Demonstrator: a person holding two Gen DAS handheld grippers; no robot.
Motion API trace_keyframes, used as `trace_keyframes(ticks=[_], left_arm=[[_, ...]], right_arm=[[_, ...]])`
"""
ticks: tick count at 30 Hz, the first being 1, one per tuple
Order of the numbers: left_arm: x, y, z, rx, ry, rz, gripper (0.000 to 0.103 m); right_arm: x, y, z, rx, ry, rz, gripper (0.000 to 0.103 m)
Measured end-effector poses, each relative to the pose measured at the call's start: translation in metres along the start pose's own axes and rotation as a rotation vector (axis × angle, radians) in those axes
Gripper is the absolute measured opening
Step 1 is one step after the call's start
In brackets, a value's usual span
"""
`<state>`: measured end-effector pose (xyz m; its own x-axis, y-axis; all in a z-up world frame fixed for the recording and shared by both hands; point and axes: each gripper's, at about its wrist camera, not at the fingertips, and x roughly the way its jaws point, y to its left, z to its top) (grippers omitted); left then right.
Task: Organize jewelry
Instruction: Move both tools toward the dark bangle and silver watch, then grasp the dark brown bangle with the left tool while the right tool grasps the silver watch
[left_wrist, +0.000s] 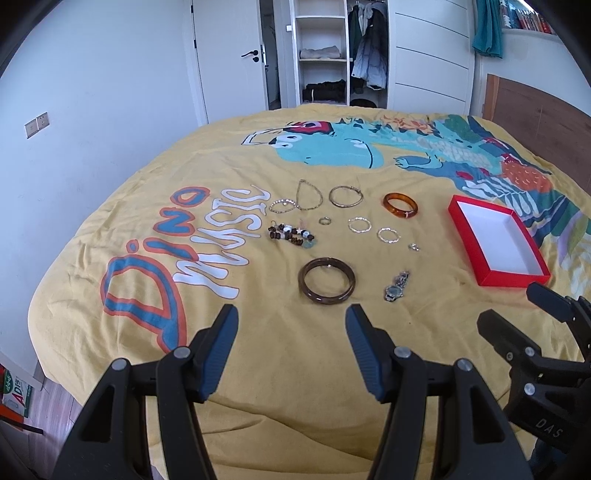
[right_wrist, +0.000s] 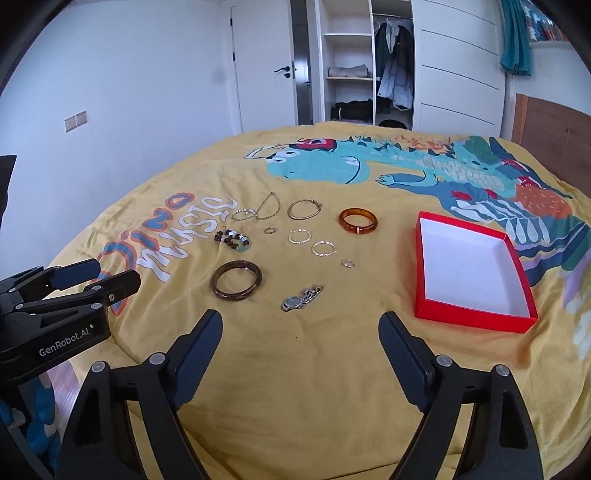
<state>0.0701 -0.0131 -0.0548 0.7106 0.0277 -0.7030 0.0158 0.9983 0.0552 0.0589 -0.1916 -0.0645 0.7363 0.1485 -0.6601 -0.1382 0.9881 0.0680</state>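
Observation:
Jewelry lies spread on a yellow bedspread (left_wrist: 280, 343). A dark brown bangle (left_wrist: 326, 280) (right_wrist: 236, 279) is nearest, with a silver watch (left_wrist: 396, 287) (right_wrist: 301, 297) to its right. Farther back lie an amber bangle (left_wrist: 400, 205) (right_wrist: 358, 220), a beaded bracelet (left_wrist: 291, 234) (right_wrist: 232, 239), a gold hoop (left_wrist: 345, 196), thin rings (left_wrist: 359, 224) and a chain (left_wrist: 307, 195). An empty red box (left_wrist: 496, 242) (right_wrist: 469, 271) stands at the right. My left gripper (left_wrist: 291, 317) is open above the bedspread, short of the brown bangle. My right gripper (right_wrist: 300, 323) is open, short of the watch.
The bedspread has a blue dinosaur print (left_wrist: 332, 147) and "Dino Music" lettering (left_wrist: 207, 236). A wooden headboard (left_wrist: 535, 110) is at the right. An open wardrobe (left_wrist: 340, 55) and a white door (left_wrist: 229, 59) stand beyond the bed. The bed edge drops at the left.

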Motion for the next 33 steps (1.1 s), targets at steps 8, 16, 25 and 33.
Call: trace_keyframes(ticks=[8,16,25,33], left_arm=[[0.028,0.005,0.003,-0.012,0.041,0.001,0.058],[0.072,0.018,0.007,-0.044,0.108,-0.001,0.058],[0.137,0.014,0.021,-0.054,0.161,-0.004,0.058],[0.188,0.008,0.025,-0.045,0.217,-0.018,0.058]], right_arm=[[0.024,-0.006,-0.001,0.013,0.037,0.024,0.074],[0.055,-0.011,-0.001,0.024,0.084,0.068,0.061],[0.114,-0.012,0.003,0.062,0.156,0.126,0.050],[0.163,-0.015,0.001,0.115,0.218,0.154,0.045]])
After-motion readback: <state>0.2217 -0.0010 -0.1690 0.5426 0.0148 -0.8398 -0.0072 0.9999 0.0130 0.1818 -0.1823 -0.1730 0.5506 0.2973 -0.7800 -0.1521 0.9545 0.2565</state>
